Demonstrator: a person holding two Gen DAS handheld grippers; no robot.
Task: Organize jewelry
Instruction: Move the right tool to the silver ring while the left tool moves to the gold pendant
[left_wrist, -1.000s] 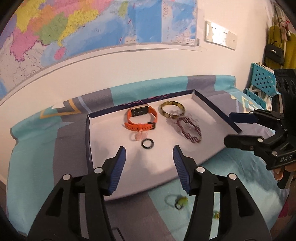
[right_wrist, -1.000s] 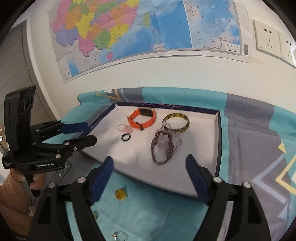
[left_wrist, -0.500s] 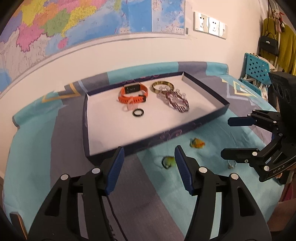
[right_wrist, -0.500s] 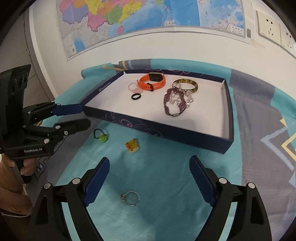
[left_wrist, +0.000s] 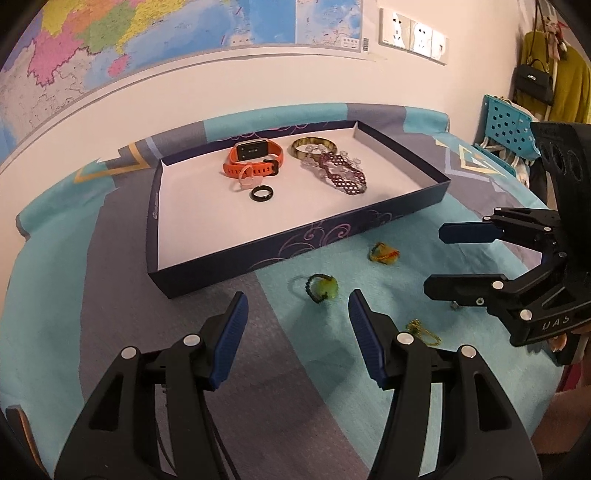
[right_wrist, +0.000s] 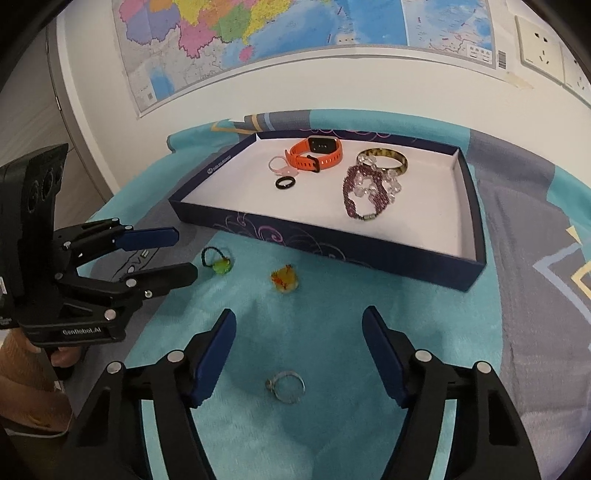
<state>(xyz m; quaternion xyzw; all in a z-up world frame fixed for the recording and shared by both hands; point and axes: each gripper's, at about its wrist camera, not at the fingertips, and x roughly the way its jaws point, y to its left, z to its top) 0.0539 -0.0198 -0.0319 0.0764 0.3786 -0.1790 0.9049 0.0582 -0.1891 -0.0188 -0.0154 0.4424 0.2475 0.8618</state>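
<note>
The right gripper (right_wrist: 299, 332), jaws just narrowing yet empty, hovers over a thin silver ring (right_wrist: 286, 386) lying between its fingertips on the teal plush cloth (right_wrist: 332, 314). The left gripper (left_wrist: 295, 314) stands parted and empty just short of a green-beaded ring (left_wrist: 320, 287). Beyond, an amber ring (right_wrist: 284, 280) lies before the dark-blue shallow tray (right_wrist: 369, 258) holding an orange watch (right_wrist: 317, 151).

A large colourful wall map (left_wrist: 147, 40) hangs above a table draped in a teal and grey patterned cloth (right_wrist: 332, 325). White wall sockets (left_wrist: 413, 31) sit to the right of the map. Farther right, a blue perforated plastic chair (left_wrist: 506, 125) stands below a black handbag (left_wrist: 533, 83) and a mustard-yellow garment (left_wrist: 570, 88) hanging together.
</note>
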